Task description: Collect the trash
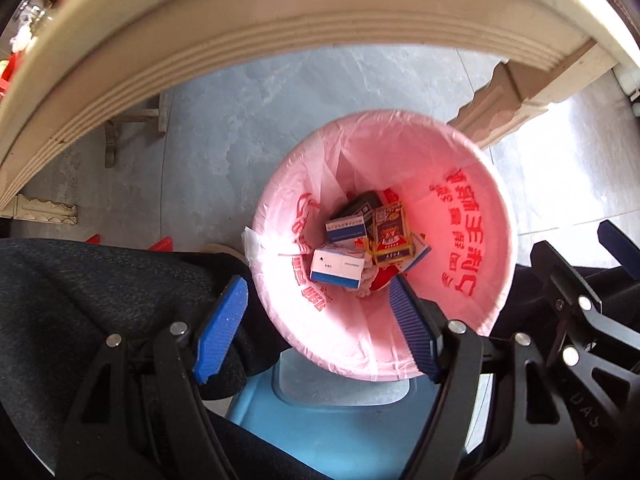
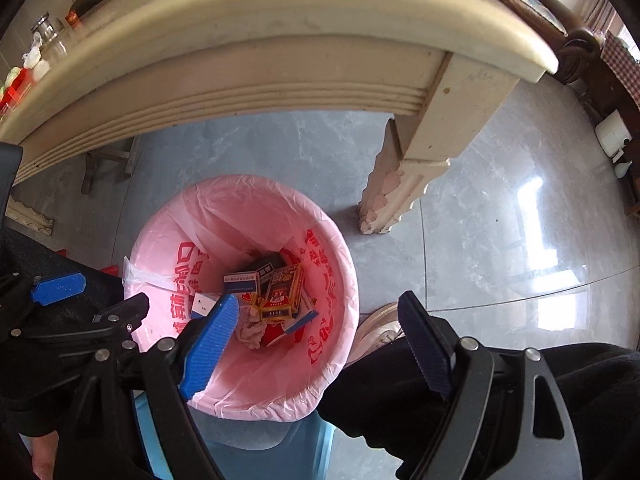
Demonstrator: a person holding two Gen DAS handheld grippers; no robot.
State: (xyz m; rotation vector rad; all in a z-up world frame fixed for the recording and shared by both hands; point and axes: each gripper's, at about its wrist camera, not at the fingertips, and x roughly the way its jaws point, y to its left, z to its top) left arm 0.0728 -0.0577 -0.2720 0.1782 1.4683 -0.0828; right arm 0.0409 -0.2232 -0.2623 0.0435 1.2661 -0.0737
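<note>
Left wrist view: left gripper [image 1: 316, 320] hangs over the pink-lined bin [image 1: 496, 216], jaws released and empty; boxes [image 1: 360, 240] lie inside.

Right wrist view: right gripper [image 2: 320, 336], jaws likewise released. Drop seems done; next, fetch more trash.

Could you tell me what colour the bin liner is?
Pink bin liner with red print, clearest in the left wrist view.

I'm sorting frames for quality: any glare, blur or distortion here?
Left wrist view: fisheye bends the table edge into an arch; floor overexposed at right; bin sharp. Right wrist view: same bending of the table edge; window glare on the floor; bin contents clear.
</note>
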